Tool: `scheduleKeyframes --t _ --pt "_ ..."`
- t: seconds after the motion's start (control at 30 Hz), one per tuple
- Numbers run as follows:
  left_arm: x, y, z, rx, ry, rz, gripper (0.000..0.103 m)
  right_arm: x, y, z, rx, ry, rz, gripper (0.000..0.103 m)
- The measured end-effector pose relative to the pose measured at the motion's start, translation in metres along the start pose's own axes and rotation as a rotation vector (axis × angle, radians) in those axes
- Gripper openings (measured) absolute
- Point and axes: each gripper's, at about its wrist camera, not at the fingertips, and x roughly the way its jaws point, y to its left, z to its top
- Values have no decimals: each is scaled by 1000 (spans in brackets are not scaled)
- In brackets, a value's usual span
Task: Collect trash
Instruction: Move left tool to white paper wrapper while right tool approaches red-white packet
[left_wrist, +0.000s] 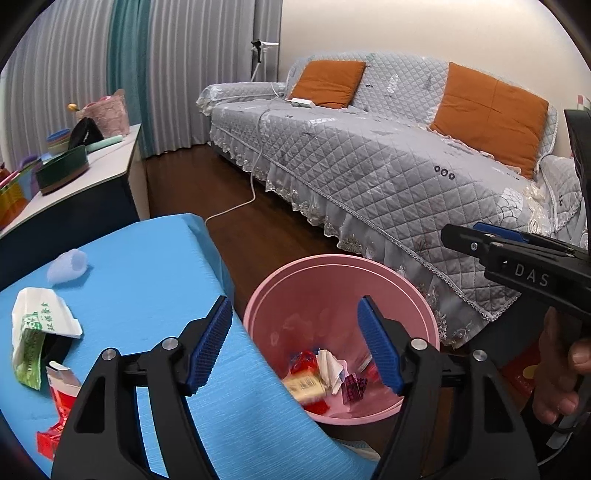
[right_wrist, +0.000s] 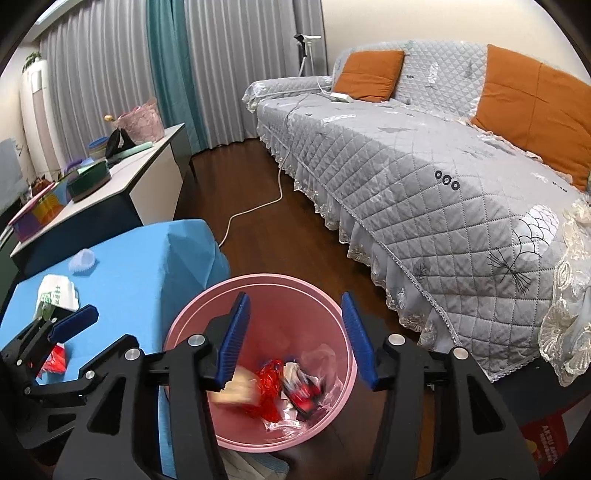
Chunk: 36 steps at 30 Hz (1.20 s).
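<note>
Both my left gripper and right gripper are spread and empty over the round pink plastic bin; bumping its rim could tip it.

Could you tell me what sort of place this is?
Most likely a home living room: a sofa under a quilted grey cover with orange cushions, floor-length curtains, and a wooden floor.

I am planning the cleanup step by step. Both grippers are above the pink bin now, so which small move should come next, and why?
Probably swing the left gripper back over the blue table toward the white and green bag. Both grippers look open and empty, the right gripper included; the pink bin already holds wrappers, while trash remains on the table.
</note>
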Motion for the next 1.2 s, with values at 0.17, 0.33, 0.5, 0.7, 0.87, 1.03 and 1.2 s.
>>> scheduleKeyframes --t 0.17,0.33,0.5,0.7,0.87,1.03,1.2 --pt "-11 12 1 -24 -14 15 69 -2 9 1 -7 -8 11 52" --pt "-26 31 1 -54 -37 43 69 -8 27 3 -19 -30 32 52" --pt "-43 54 0 -89 -55 76 69 -12 52 6 -29 -49 69 52" --pt "-68 93 -5 -144 -81 137 69 -16 94 5 -62 -65 137 52" --pt "-84 125 -12 -193 -92 191 69 -17 132 0 -95 -60 220 48" --pt "-95 157 -22 -243 -89 245 68 -12 173 -9 -141 -31 309 44" --pt "-100 191 -35 -297 -77 312 68 -2 209 -20 -177 18 378 42"
